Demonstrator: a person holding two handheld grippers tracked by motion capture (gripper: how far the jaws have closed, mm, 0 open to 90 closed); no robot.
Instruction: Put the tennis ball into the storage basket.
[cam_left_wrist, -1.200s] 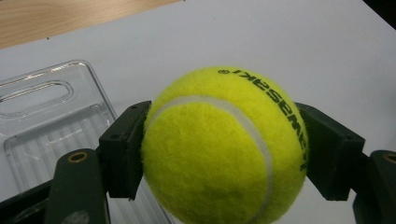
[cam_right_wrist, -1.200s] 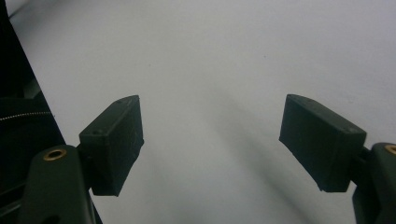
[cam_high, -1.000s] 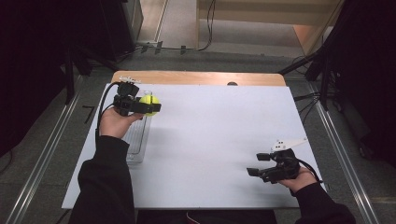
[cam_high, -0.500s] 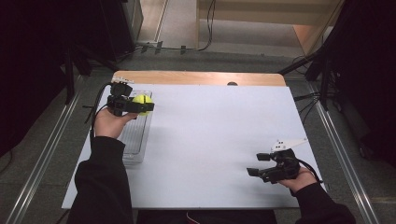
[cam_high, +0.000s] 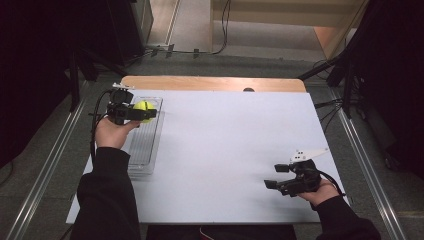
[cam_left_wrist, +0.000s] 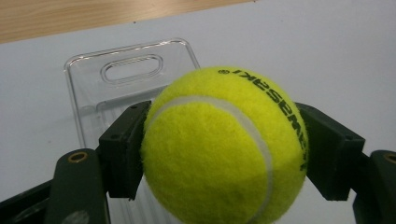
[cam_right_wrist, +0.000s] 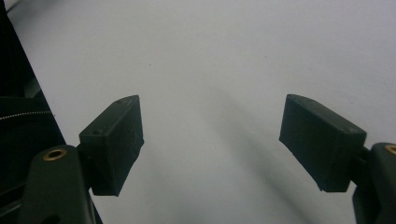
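Note:
A yellow-green tennis ball (cam_high: 143, 109) (cam_left_wrist: 224, 149) with black lettering is held between both black pads of my left gripper (cam_high: 141, 113) (cam_left_wrist: 224, 154), which is shut on it. Ball and gripper hang over the far end of a clear plastic tray (cam_high: 145, 145) (cam_left_wrist: 93, 88) at the left of the white table. Near the front right of the table, my right gripper (cam_high: 276, 176) (cam_right_wrist: 212, 140) stands open, nothing between its jaws, only bare white surface below.
The white sheet (cam_high: 220, 145) covers the table, with a wooden strip (cam_high: 210, 83) along its far edge. A small dark spot (cam_high: 248, 90) sits at that far edge. Metal rails run along both sides of the table, and cables lie on the floor behind.
My left gripper has carried the ball leftward and slightly away, from beside the tray to over its far end. The right gripper has stayed put.

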